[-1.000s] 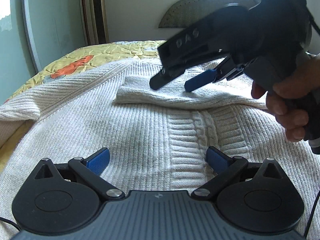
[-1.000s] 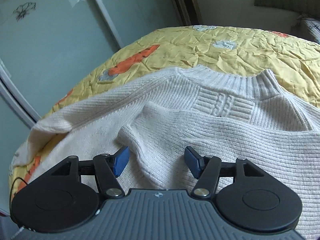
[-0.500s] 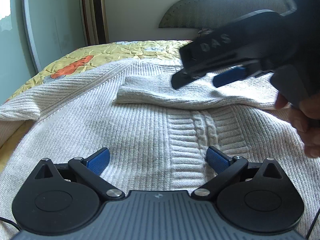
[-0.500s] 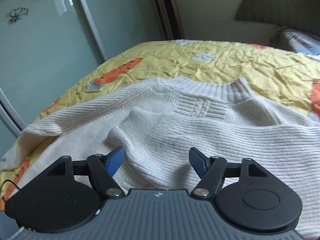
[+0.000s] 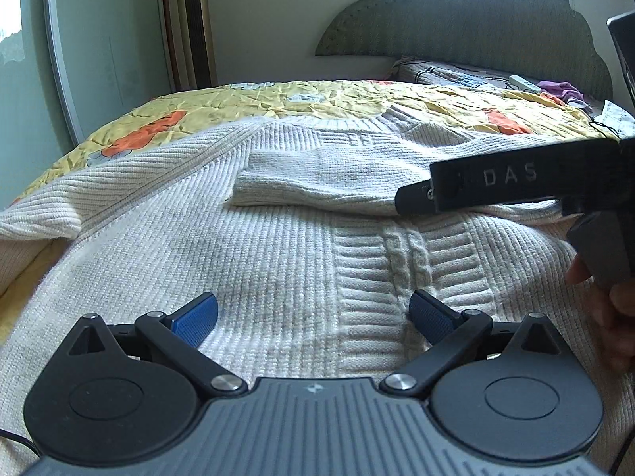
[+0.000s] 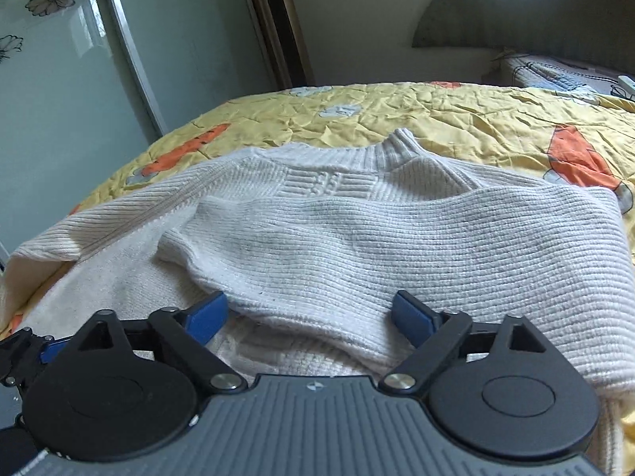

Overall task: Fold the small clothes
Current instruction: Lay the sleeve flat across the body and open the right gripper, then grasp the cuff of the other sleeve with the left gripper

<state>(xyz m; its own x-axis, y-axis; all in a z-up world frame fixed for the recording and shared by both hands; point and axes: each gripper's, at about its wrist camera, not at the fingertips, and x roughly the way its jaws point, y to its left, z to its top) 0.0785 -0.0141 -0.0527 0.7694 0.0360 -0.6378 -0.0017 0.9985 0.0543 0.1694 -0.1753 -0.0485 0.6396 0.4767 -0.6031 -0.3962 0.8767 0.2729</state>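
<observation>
1. Your left wrist view looks along the front of the cream sweater (image 5: 278,246), which lies flat on the bed (image 5: 317,99). You see the cable braid running up its middle, with a ladder of flat ribs on each side, and the sleeve (image 5: 317,182) folded across the chest from the right, its cuff end toward the left.
2. Only that view shows your right tool (image 5: 420,198) from outside: a black bar with raised letters, reaching in from the right just above the folded sleeve, with your fingers (image 5: 615,317) wrapped on its handle at the right edge.
3. Your right wrist view shows what the other cannot: the ribbed collar (image 6: 397,150) at the far edge, and the whole folded sleeve as a broad, finely ribbed band.
4. Your left tool (image 5: 313,317) is spread wide, with blue pads over the knit near the hem and nothing pinched.
5. The right tool (image 6: 309,315) is opening; the sleeve's near edge lies between its blue pads, which press on nothing.
6. The bed cover is crinkled yellow cloth with orange and grey patches. A scalloped grey headboard (image 5: 476,20) stands at the far end.
7. The far right corner of the bed holds a patterned pillow (image 5: 456,73) with a white remote (image 5: 524,83) on it.
</observation>
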